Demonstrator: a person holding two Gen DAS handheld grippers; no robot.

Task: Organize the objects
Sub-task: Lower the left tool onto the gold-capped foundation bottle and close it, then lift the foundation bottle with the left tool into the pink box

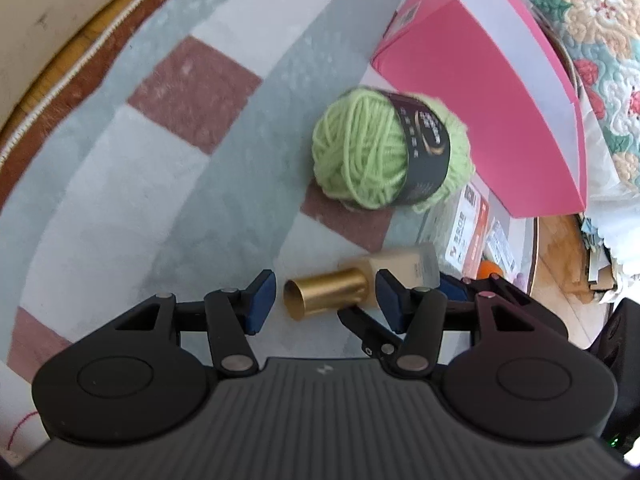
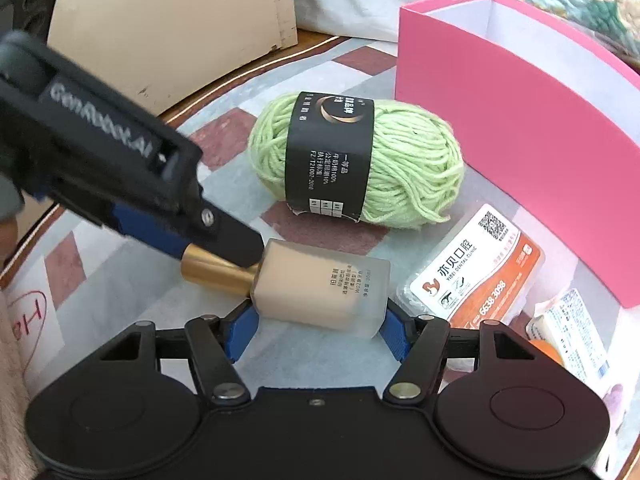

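Note:
A frosted foundation bottle [image 2: 320,284] with a gold cap [image 2: 216,270] lies sideways, and my right gripper [image 2: 319,332] is shut on its body, blue pads against both ends. My left gripper [image 2: 204,248] comes in from the upper left with its fingers around the cap. In the left wrist view the gold cap [image 1: 326,294] lies lengthwise between the pads of the left gripper [image 1: 325,300]. A small gap shows at the left pad, so that gripper is open. The bottle [image 1: 404,264] is blurred there. A ball of green yarn [image 2: 408,168] with a black band lies just beyond.
An open pink box [image 2: 520,160] stands at the right behind the yarn [image 1: 360,152]. A dental floss case [image 2: 476,276], a small carton [image 2: 572,332] and an orange thing [image 2: 544,350] lie by it. The round table's edge [image 1: 60,80] curves at left. A beige board [image 2: 160,20] stands behind.

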